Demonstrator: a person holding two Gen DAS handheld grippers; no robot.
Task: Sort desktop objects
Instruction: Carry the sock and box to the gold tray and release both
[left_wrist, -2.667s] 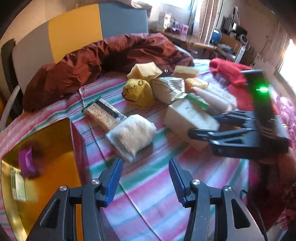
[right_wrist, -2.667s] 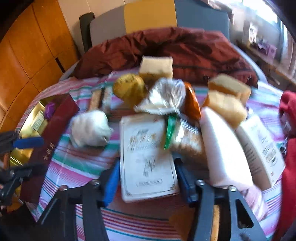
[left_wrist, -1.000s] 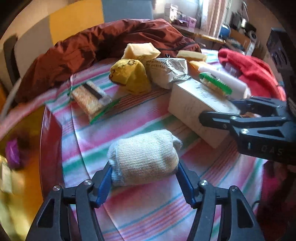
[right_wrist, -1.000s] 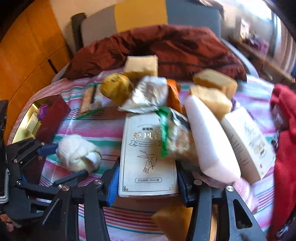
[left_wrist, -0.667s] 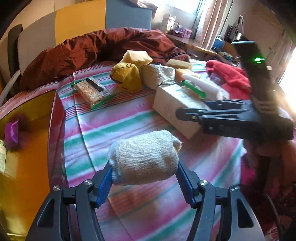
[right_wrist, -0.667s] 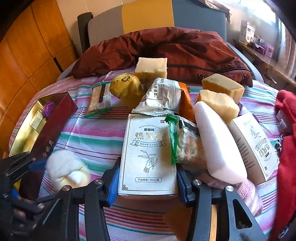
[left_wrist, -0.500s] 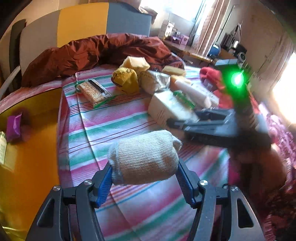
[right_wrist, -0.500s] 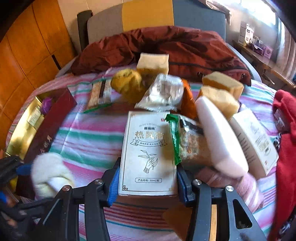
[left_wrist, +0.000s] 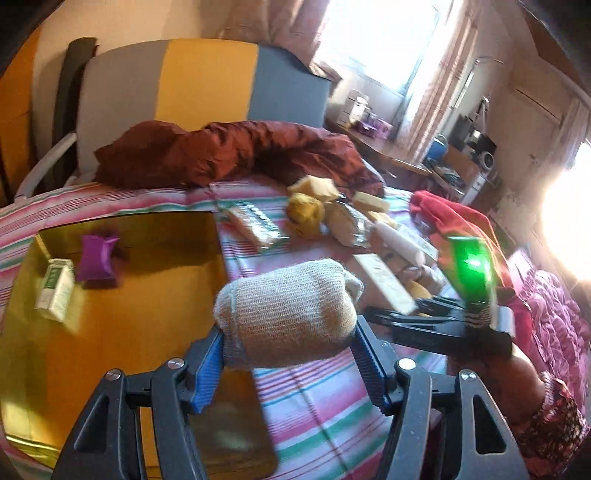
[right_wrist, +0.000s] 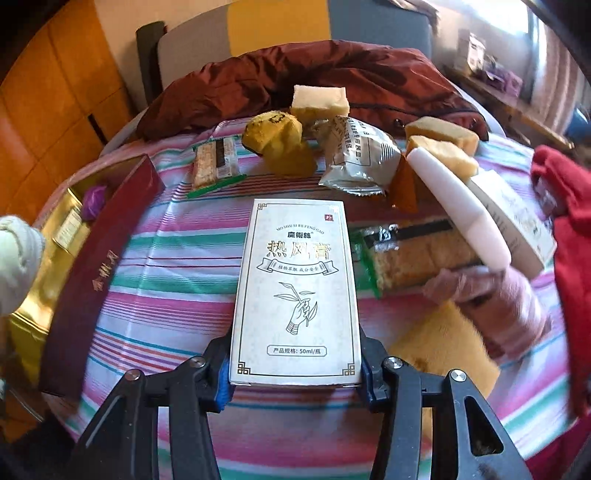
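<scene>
left gripper (left_wrist: 288, 363) fingers pinch a rolled sock (left_wrist: 286, 314) above the gold box (left_wrist: 110, 314); right gripper (right_wrist: 295, 373) fingers pinch a white carton (right_wrist: 295, 291).

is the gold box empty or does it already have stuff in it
Not empty. The gold box already holds a purple packet and a small white-and-green carton; the rest of its floor looks bare.

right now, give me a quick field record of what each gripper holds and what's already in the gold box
left gripper: shut on rolled white sock, held above the gold box's edge
right gripper: shut on white carton
gold box: holds purple packet and small green-and-white box
dark red lid: beside the gold box
still on striped cloth: cracker pack, silver pouch, yellow sponges, white tube
</scene>
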